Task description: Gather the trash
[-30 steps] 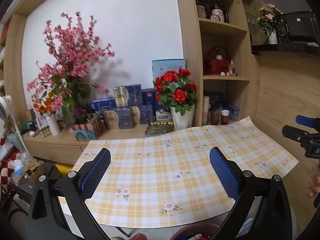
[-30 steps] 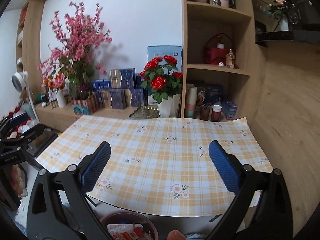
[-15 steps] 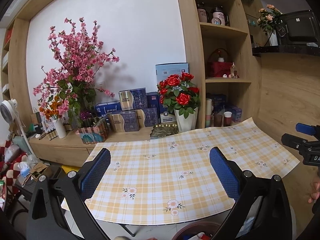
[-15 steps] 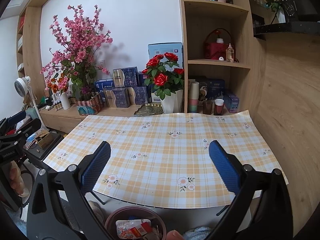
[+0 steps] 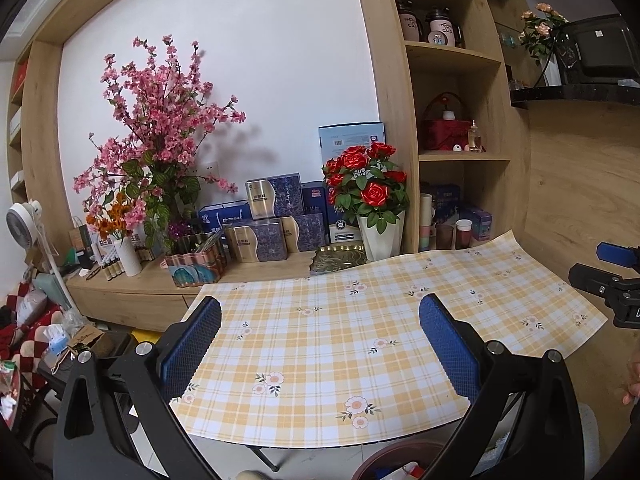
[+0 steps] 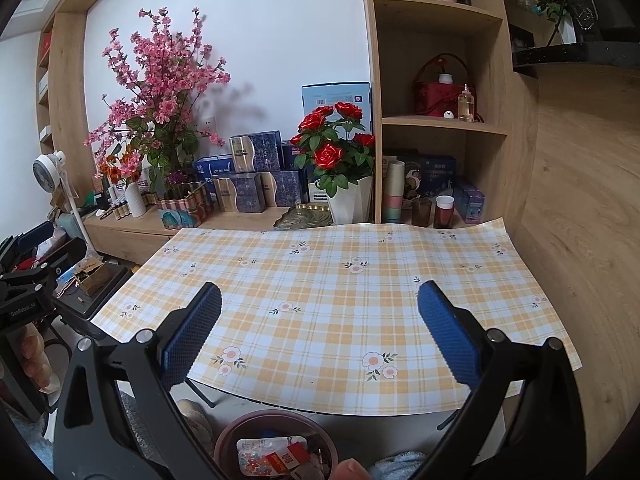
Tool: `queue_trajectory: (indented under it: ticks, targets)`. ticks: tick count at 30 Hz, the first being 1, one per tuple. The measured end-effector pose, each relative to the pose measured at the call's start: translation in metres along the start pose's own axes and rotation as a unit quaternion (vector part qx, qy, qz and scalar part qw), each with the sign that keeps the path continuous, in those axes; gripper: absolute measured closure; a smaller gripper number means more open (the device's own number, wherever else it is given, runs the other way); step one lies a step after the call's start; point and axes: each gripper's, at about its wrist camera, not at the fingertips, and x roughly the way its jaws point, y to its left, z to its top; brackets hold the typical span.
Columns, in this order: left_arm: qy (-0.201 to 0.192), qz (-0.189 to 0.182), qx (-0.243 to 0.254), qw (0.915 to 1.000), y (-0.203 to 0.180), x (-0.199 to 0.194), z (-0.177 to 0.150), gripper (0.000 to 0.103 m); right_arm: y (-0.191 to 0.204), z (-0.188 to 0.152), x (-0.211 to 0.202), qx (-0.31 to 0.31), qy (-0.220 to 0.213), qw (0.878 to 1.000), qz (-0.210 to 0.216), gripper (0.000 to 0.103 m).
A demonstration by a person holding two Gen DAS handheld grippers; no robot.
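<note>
A round maroon trash bin (image 6: pixel 276 446) stands on the floor below the table's front edge and holds wrappers and packets (image 6: pixel 276 458). Its rim also shows in the left wrist view (image 5: pixel 400 462). My right gripper (image 6: pixel 318 338) is open and empty, held above the bin and the front of the table. My left gripper (image 5: pixel 320 344) is open and empty, held over the table's front left part. The table (image 6: pixel 340 280) has a yellow checked cloth with flowers and bears no trash that I can see.
A pot of red roses (image 6: pixel 344 168), blue boxes (image 6: pixel 256 172), a pink blossom arrangement (image 6: pixel 160 92) and cups (image 6: pixel 442 210) stand on the shelf behind the table. A wooden wall (image 6: pixel 580 220) bounds the right. Clutter and a fan (image 5: pixel 24 224) lie left.
Both grippers have drawn back and risen from the table, so more of the table and the bin below shows. Both stay open.
</note>
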Motion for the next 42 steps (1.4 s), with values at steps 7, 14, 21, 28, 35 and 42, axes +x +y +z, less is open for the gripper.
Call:
queue_trajectory:
  ticks: [7, 14, 21, 28, 35, 42]
  targets:
    - [0.002, -0.003, 0.001, 1.0, -0.0005, 0.0007, -0.0017, 0.006, 0.0003, 0.0008, 0.0001, 0.001, 0.001, 1.0, 0.0, 0.006]
    - [0.004, 0.0, 0.001, 1.0, 0.0002, 0.001, -0.0027, 0.006, 0.0, 0.0006, 0.0001, 0.001, 0.0, 1.0, 0.001, 0.006]
    - [0.004, 0.001, 0.002, 1.0, 0.0019, 0.0012, -0.0042, 0.006, -0.0006, -0.0015, 0.0015, 0.003, 0.004, 1.0, 0.0, 0.006]
    - [0.004, 0.001, 0.003, 1.0, 0.0015, 0.0012, -0.0037, 0.006, -0.0019, -0.0031, 0.003, 0.007, 0.008, 1.0, 0.002, 0.006]
    - [0.008, 0.003, 0.005, 1.0, 0.0011, 0.0013, -0.0064, 0.006, -0.0014, -0.0047, 0.0036, 0.008, 0.01, 1.0, 0.002, 0.006]
    - [0.014, 0.005, 0.011, 0.9998, -0.0007, 0.0024, -0.0098, 0.006, -0.0001, -0.0077, 0.0062, 0.008, 0.015, 1.0, 0.003, 0.006]
